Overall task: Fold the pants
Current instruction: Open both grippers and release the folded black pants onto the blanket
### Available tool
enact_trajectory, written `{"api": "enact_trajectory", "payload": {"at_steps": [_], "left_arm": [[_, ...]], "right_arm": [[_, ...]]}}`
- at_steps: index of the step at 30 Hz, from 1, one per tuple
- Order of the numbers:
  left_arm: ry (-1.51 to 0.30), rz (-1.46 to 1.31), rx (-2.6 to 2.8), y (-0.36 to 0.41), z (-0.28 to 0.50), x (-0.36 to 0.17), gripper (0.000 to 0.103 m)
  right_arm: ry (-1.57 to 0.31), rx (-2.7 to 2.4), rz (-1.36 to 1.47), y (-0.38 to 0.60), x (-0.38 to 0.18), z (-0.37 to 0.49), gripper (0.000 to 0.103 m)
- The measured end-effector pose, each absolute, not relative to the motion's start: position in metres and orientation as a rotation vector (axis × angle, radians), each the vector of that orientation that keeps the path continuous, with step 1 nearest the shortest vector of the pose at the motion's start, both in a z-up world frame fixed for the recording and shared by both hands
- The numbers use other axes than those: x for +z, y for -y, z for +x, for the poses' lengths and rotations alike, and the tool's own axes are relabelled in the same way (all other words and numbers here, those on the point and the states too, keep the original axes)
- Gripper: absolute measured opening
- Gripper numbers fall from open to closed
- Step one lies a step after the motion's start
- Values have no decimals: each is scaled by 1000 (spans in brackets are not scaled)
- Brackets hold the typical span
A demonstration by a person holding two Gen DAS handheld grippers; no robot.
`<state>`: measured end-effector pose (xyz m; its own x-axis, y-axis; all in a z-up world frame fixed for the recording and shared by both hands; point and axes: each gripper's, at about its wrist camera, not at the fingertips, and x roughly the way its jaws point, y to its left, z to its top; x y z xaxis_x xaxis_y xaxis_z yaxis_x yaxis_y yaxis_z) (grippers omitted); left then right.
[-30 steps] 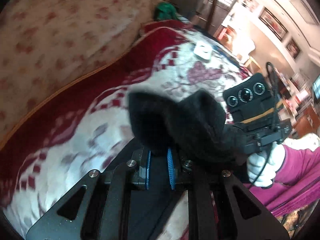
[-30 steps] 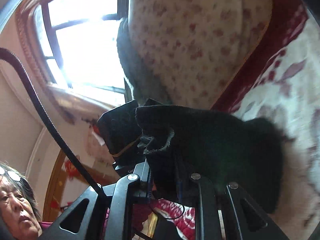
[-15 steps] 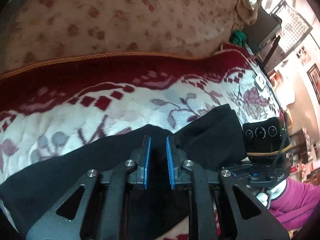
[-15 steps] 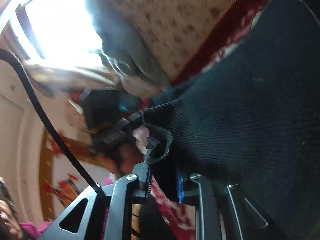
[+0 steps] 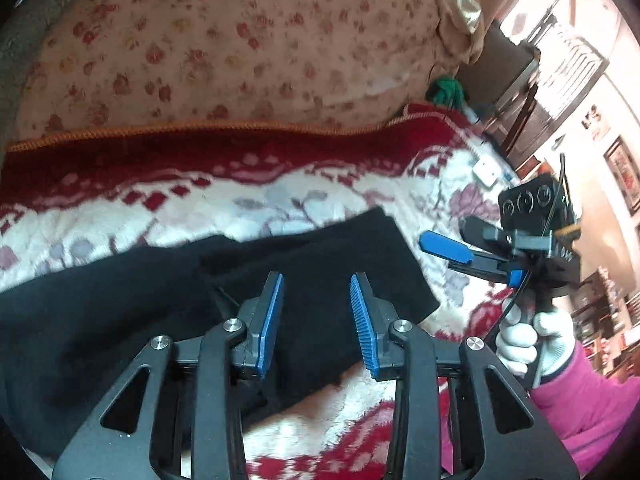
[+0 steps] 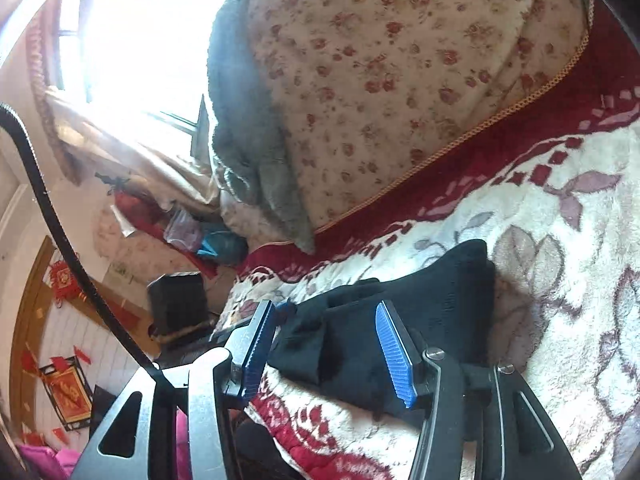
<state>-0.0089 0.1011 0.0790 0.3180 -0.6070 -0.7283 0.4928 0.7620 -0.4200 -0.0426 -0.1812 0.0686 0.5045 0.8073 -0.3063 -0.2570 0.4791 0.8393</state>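
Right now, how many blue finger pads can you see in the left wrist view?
3. Two on the left gripper, open over the black pants; one on the right gripper, off the pants' right edge. Its other pad is hidden.

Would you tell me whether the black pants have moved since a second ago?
Yes. The black pants, then held up, now lie flat on the blanket, released as both grippers' jaws were opening.

Left gripper (image 5: 316, 320), right gripper (image 6: 332, 352): jaws apart

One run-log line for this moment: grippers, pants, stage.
left gripper: open, just released | right gripper: open, just released | black pants: lying folded on blanket | stage: fold laid down
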Motion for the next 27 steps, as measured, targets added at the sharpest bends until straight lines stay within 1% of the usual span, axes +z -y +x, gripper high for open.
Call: {"api": "enact_trajectory", "payload": {"at_steps": [3,5,6,8,10,14,16,18,20,22,24,27], "left_arm": [[-1050,-92,-678,-90,-14,60,33],[-1051,-39,-603,-86,-13,48,33],[-1051,-21,-566,-85,-10,41,33],[-1057,-69,-567,-89,-3,32,33],[-1050,-111,-569,-93,-1,30,33],[-1052,-181,-565,-102,-5,36,33],[-1035,-177,-538,-108,-13,44,33],[-1012,-193,-518,-118,-22,52,33],[-1001,-228,-491,-132,-30,58,36],[-994,-287,-460,-149,-37,62,48],[-997,-327,-418,-165,-42,63,51],[-992,-340,-324,-188,-51,63,51]], "right_arm": [[-834,741,858,167,46,-34,50],[-864,684,804,168,36,-32,50],[-865,667,784,170,31,-33,47],[-857,657,794,175,22,-28,43],[-857,660,821,178,19,-24,43],[-866,662,789,176,32,-30,45],[-862,664,773,175,40,-34,49],[-854,676,746,169,48,-39,50],[-847,707,725,159,56,-45,50],[-849,732,717,150,60,-48,50],[-860,758,680,134,64,-50,51],[-876,786,650,115,66,-50,51]]}}
